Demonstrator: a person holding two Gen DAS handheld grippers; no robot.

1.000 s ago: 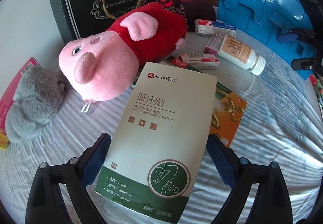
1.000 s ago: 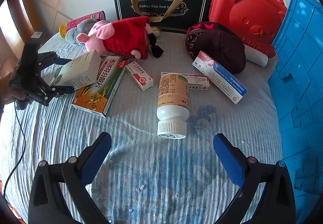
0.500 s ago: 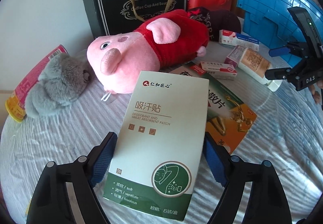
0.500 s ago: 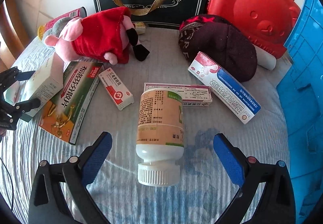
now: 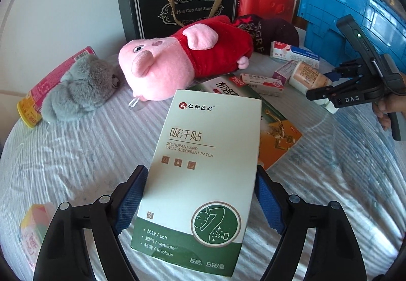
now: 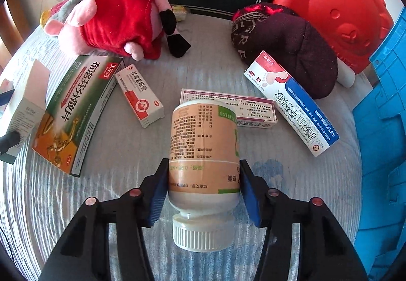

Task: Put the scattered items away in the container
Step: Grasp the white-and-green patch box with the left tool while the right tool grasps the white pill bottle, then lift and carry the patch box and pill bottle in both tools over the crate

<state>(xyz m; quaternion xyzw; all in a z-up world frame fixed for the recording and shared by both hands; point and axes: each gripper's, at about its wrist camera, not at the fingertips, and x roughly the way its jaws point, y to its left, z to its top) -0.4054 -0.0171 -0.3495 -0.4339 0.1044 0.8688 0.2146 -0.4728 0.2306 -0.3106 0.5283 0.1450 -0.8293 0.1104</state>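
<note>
now right gripper (image 6: 203, 194) around bottle (image 6: 203, 154)

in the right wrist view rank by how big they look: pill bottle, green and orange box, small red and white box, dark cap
1. pill bottle, though it sits nearest the camera, between the right gripper pads, so its lead is unsure
2. green and orange box and dark cap: too alike to rank
3. small red and white box

White-and-green patch box (image 5: 203, 174) between blue pads of left tongs. Beyond it: pink plush pig (image 5: 177, 60) in red, grey plush (image 5: 81, 85), black gift bag (image 5: 182, 4) with gold trim. Tan-labelled white bottle (image 6: 204, 154) between right tongs' blue pads. Pale striped cloth (image 6: 121, 149) beneath; blue crate (image 6: 380, 128) right.
</note>
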